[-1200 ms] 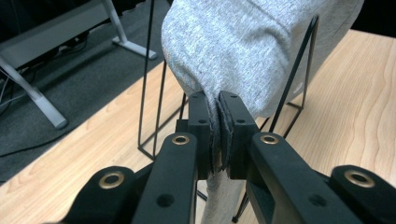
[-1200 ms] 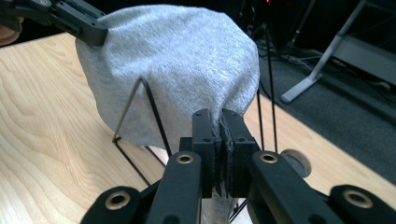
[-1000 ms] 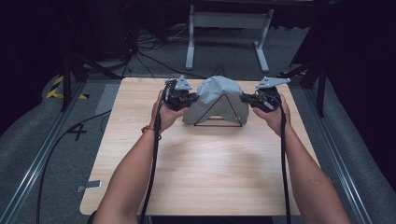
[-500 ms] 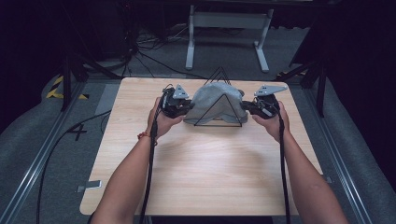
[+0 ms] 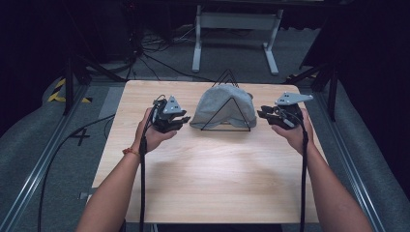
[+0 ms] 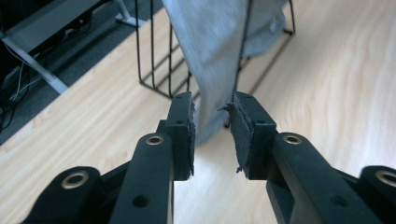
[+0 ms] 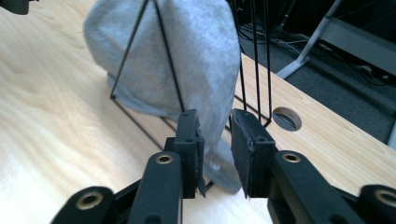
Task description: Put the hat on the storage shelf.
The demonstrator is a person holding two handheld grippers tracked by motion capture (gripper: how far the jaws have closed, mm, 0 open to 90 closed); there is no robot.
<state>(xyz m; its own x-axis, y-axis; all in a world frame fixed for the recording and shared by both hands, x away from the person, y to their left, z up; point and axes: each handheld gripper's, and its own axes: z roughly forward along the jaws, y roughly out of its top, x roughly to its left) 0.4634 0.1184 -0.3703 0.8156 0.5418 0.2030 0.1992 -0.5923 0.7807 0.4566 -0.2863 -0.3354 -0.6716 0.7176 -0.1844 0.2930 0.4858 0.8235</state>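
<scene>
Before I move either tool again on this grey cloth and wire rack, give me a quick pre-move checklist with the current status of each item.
1. Left tool open: ok, jaws apart in its own view.
2. Right tool open: ok, a gap shows between the jaws.
3. Both tools free of the grey cloth: ok in the high view, each stands apart at its own side.
4. Cloth draped over the black wire rack: ok, it covers the top and hangs down both sides.
5. Rack flat on the wooden table: ok, base wires lie on the surface.
6. Cloth caught on a rack wire: cannot tell.
</scene>
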